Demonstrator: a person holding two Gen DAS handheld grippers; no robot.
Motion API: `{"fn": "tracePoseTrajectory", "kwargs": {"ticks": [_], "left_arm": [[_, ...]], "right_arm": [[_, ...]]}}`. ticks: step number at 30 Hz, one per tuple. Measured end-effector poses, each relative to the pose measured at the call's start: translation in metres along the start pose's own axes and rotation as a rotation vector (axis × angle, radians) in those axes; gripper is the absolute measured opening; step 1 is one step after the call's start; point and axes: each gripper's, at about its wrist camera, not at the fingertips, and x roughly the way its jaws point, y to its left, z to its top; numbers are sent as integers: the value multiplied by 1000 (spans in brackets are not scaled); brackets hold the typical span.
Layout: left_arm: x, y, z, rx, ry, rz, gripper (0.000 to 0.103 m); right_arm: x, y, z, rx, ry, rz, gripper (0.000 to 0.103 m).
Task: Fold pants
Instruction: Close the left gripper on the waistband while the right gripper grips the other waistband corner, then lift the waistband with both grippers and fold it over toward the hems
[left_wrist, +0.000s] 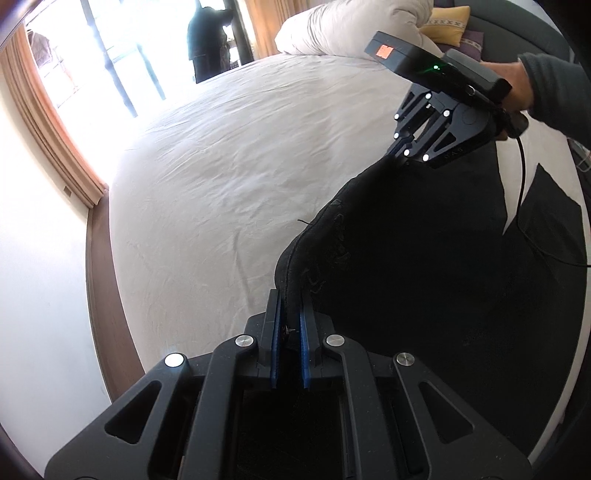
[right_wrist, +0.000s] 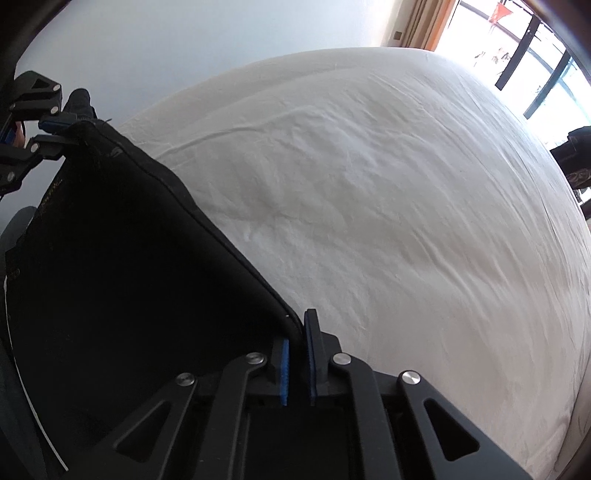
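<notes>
Two grippers share one edge of the black pants (left_wrist: 424, 258), and you hold that edge lifted above the white bed (left_wrist: 229, 192). Far left in the left wrist view: a curtain (left_wrist: 48, 122) and a bright window (left_wrist: 110, 44), well apart from the work. Moving right, your left gripper (left_wrist: 290, 314) has its blue pads pressed onto a hemmed corner of the fabric; jaws nearly closed, cloth pinched between. The edge then runs up and right, slightly slack, to your right gripper (left_wrist: 400, 151), which is clamped on the other corner; the right wrist view confirms fabric caught between its pads (right_wrist: 284, 354). Below that span the cloth hangs as a dark sheet, and its lower part seems to rest on the bed near you, though shadow hides the detail. Far right: a bunched duvet (left_wrist: 351, 29) and a yellow cushion (left_wrist: 448, 26) at the head of the bed. Handling judgement: soft, limp, moderately heavy knit or fleece; it will sag between holds and drape wherever unsupported, not slippery against ribbed pads. Keep hold at the stitched hem corners, where layers are thickest. Keep the edge taut before laying it over, or the fold will likely wrinkle.
</notes>
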Motion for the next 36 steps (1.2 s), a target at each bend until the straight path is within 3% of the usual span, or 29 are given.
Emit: {"fn": "tracePoseTrajectory", "kwargs": {"ticks": [9,20,25,36], "left_arm": [[-35,-27,-11,-36,-31,-15,7],[-94,-71,-59,-48,-53,-21,7],[-112,-97,-96,-20,-43,-24,7],[-120,-144,-175,75,61,-9,7]], "right_arm": [[-33,37,-17,142,-114,7,6],[-72,112,-54,280,-282,30,6],[-86,147,-82,272,-296,28,6],[-91,232,-150,158,-228,-105,6]]}}
